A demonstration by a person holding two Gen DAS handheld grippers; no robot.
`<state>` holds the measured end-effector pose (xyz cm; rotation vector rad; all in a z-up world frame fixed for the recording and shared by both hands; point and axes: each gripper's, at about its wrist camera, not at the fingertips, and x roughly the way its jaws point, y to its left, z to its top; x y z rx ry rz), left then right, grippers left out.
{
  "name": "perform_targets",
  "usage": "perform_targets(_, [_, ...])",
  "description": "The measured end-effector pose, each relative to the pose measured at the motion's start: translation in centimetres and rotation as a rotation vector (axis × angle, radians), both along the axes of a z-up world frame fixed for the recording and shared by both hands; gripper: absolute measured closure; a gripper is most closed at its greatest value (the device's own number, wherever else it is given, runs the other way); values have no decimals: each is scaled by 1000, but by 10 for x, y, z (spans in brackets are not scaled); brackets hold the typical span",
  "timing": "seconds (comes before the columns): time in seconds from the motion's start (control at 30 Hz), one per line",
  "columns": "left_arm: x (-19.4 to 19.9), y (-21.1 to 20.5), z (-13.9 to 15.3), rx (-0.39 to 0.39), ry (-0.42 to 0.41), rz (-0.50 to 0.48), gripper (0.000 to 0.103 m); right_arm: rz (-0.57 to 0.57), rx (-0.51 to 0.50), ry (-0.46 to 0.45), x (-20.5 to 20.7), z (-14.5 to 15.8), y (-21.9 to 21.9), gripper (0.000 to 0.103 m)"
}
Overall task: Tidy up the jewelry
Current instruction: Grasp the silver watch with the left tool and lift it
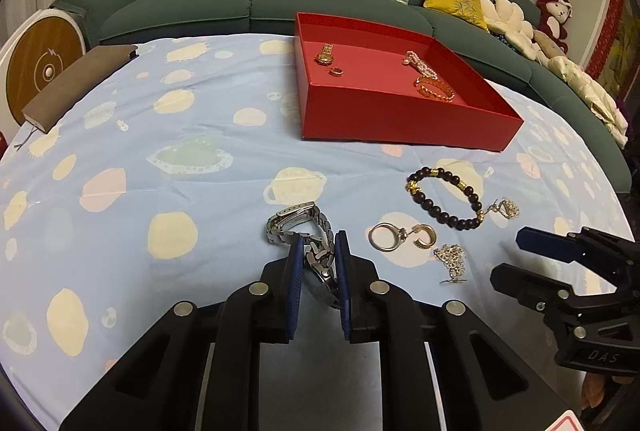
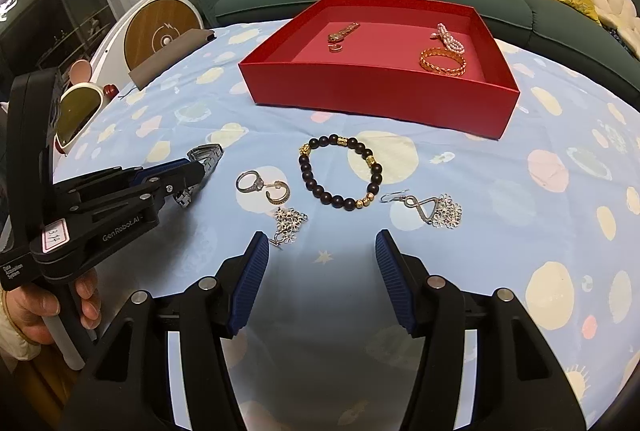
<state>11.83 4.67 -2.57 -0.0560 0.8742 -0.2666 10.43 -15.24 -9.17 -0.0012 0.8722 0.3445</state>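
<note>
Hiding the silver watch (image 1: 304, 231) dial, the left claw (image 1: 319, 247) grips its band.

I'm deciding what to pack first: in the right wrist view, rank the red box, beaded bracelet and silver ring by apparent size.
1. red box
2. beaded bracelet
3. silver ring
The gaps are wide enough that nearness to the camera does not change the order.

Dim, warm indoor lighting, heavily bent by fisheye distortion.

Soft, short shadows are cast under the red box (image 1: 404, 119) on the tablecloth (image 1: 160, 151). Straight edges are curved toward dark vignetted corners in both views. Pale glare is seen on the nearest cloth, where focus is softened.
</note>
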Motion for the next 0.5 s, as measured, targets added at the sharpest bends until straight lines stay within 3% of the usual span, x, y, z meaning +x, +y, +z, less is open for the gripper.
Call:
perform_targets(0.3, [-4,-2,24,-50,-31,-8,91,38,-4,6,1,-4,9,49])
perform_targets(0.5, [-6,-3,35,-72,-43,-14,91,-94,28,-32,15,11,-29,49])
